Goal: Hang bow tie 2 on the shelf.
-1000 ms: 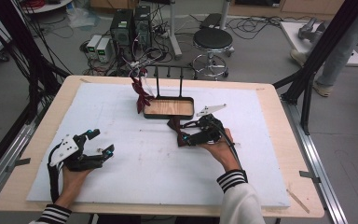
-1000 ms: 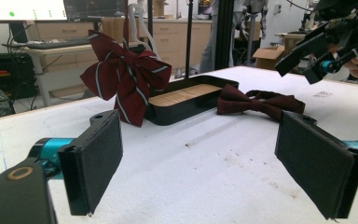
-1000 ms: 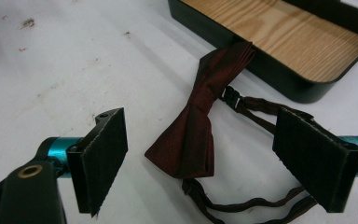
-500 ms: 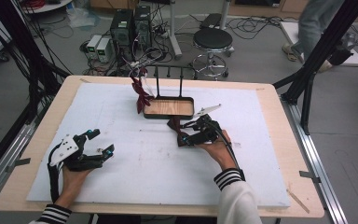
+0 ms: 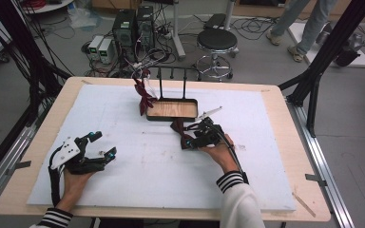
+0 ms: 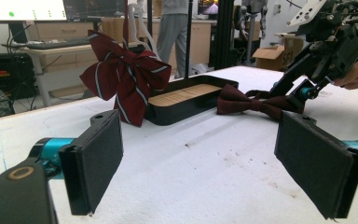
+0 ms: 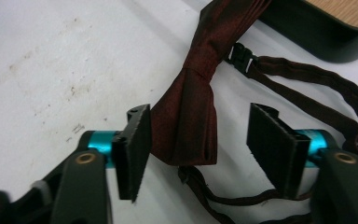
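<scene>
On the white worktop [image 5: 138,185], one black tray [image 5: 172,110] with a wooden floor serves as the reference point. Two bow ties are present. One striped dark-red bow tie [image 6: 121,74] stands upright against the tray's left end. One plain dark-red bow tie [image 7: 189,100] lies flat on the worktop just in front of the tray's right corner, with its strap [image 7: 317,93] and black clasp [image 7: 241,57] trailing beside it. Two tools are present, one per hand. The right tool [image 7: 198,140] is at the plain bow tie, jaws apart on either side of one wing, gripping nothing. The left tool [image 6: 214,163] rests well away from the tray, toward the near left, jaws wide apart and empty.
</scene>
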Action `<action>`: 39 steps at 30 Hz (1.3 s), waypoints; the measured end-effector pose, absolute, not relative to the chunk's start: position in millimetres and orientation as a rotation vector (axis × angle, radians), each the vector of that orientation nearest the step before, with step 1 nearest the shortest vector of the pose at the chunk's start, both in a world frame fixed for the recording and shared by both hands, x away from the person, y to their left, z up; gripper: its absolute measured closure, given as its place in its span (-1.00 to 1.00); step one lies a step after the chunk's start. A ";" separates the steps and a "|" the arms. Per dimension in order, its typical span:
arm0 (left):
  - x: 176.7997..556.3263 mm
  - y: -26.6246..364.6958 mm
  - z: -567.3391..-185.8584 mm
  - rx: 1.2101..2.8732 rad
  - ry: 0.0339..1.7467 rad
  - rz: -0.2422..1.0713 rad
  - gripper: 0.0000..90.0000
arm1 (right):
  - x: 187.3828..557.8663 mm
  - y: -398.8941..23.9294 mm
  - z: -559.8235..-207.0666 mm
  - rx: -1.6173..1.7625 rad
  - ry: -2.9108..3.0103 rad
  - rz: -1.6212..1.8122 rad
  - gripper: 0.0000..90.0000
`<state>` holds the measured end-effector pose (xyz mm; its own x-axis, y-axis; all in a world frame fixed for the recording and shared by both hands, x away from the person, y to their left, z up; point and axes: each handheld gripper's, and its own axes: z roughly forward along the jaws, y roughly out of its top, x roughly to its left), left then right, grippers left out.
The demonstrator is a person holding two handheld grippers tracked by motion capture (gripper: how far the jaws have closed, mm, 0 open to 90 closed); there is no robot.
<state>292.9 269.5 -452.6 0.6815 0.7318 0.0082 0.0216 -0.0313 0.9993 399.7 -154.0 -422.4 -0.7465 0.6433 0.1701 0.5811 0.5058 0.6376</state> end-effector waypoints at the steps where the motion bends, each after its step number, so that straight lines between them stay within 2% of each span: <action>1: 292.9 269.5 -452.6 1.511 0.650 0.639 -0.65 | 400.1 -153.4 -423.3 1.072 2.656 1.063 -0.05; 8: 292.7 269.4 -452.6 1.509 0.653 0.640 -0.65 | 401.2 -151.3 -428.3 1.085 2.691 1.032 0.11; 13: 292.7 269.5 -452.6 1.509 0.653 0.641 -0.65 | 401.2 -149.8 -429.4 1.081 2.706 1.014 0.55; 14: 292.7 269.5 -452.6 1.509 0.653 0.641 -0.65 | 401.2 -149.8 -429.4 1.081 2.706 1.014 0.55; 16: 292.7 269.5 -452.7 1.509 0.653 0.641 -0.65 | 400.2 -148.4 -428.6 1.059 2.713 1.015 0.77; 18: 292.7 269.5 -452.7 1.508 0.653 0.641 -0.65 | 399.3 -146.5 -427.2 1.040 2.713 1.003 0.82; 39: 292.6 269.3 -452.7 1.509 0.656 0.642 -0.65 | 396.1 -146.4 -421.5 1.013 2.702 1.035 0.89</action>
